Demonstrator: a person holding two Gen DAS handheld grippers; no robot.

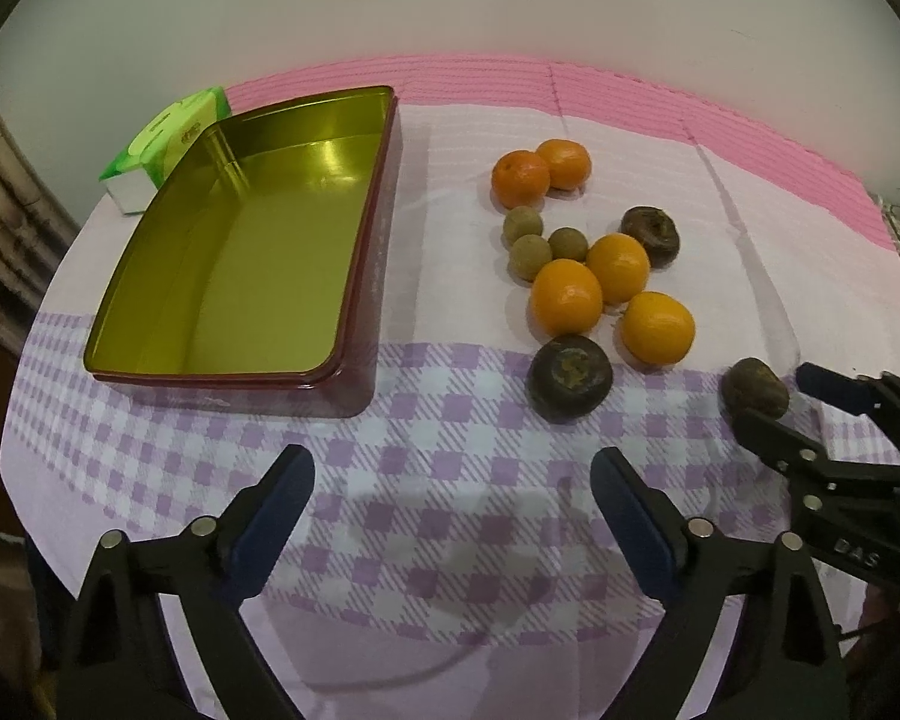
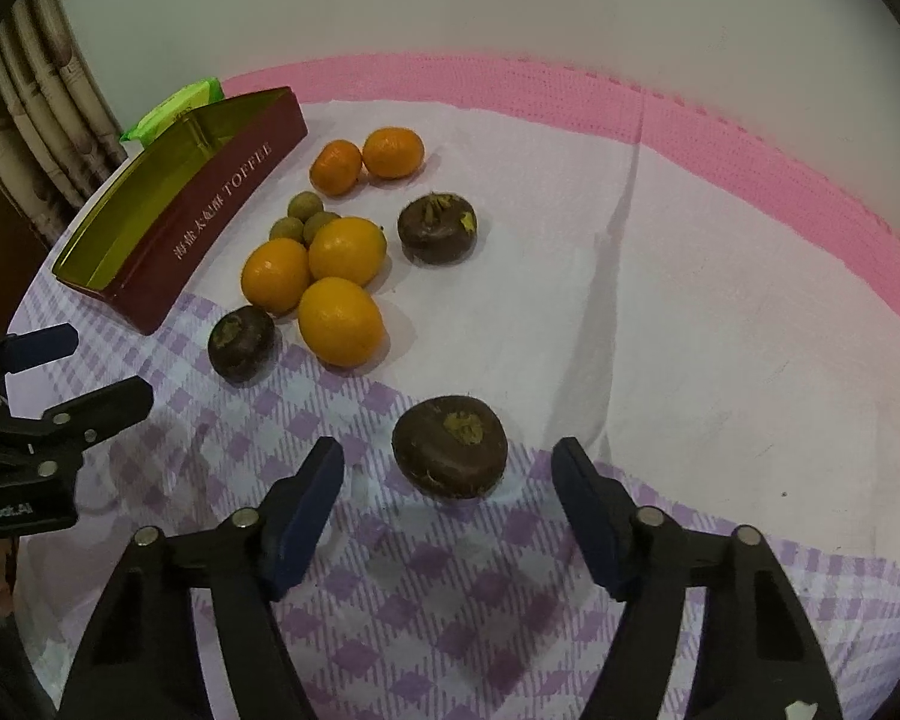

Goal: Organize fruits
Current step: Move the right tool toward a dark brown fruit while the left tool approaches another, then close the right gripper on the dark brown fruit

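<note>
We are at the first pick: our right gripper [image 2: 447, 468] straddles the nearest dark fruit [image 2: 450, 447], fingers spread, not yet touching. Our left gripper [image 1: 453, 480] hangs wide and empty. Next, pinch and carry to the tin [image 1: 354, 384] at ten o'clock.

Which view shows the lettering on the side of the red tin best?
The right wrist view. There the red tin turns its long side wall to the camera, with pale lettering readable along it. The left wrist view looks down into the tin's empty gold inside and shows that wall only edge-on, no lettering legible.
</note>
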